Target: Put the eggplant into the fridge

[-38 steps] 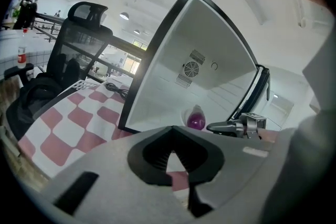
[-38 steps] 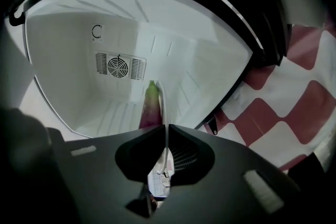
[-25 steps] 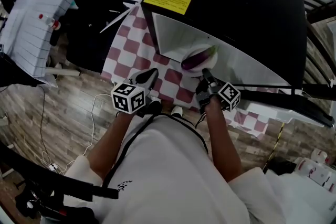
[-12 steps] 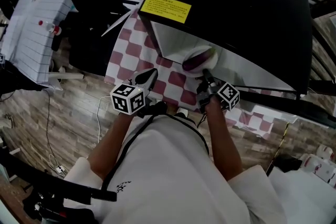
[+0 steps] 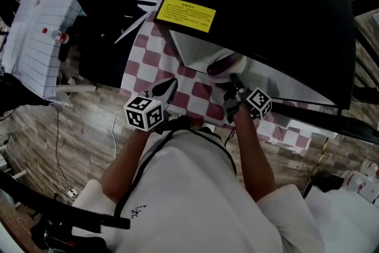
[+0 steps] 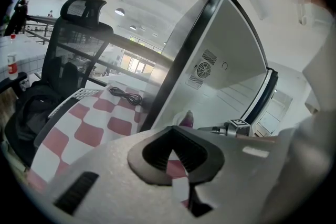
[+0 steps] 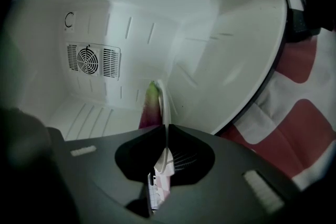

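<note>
Right claw [image 7: 167, 126] is pinched narrow on the rim of a white plate [image 7: 164, 99]. The eggplant [image 7: 150, 107] lies on it, just inside the fridge [image 7: 226, 34] mouth, with loads of bare room beyond. Left claw [image 6: 176, 131] is closed and empty over the checkered bench [image 5: 151, 56], near its front edge.

We see the fridge [image 7: 226, 18] lined in smooth white plastic, a checked cloth [image 5: 151, 59], a wood-grain floor [image 5: 77, 127], a glossy eggplant [image 7: 149, 107], a smooth plate [image 7: 164, 101].

The right tool [image 5: 233, 80] has gone a little deeper into the fridge [image 5: 266, 15]. The eggplant [image 5: 220, 66] (on its plate [image 7: 164, 98]) shows less now.
</note>
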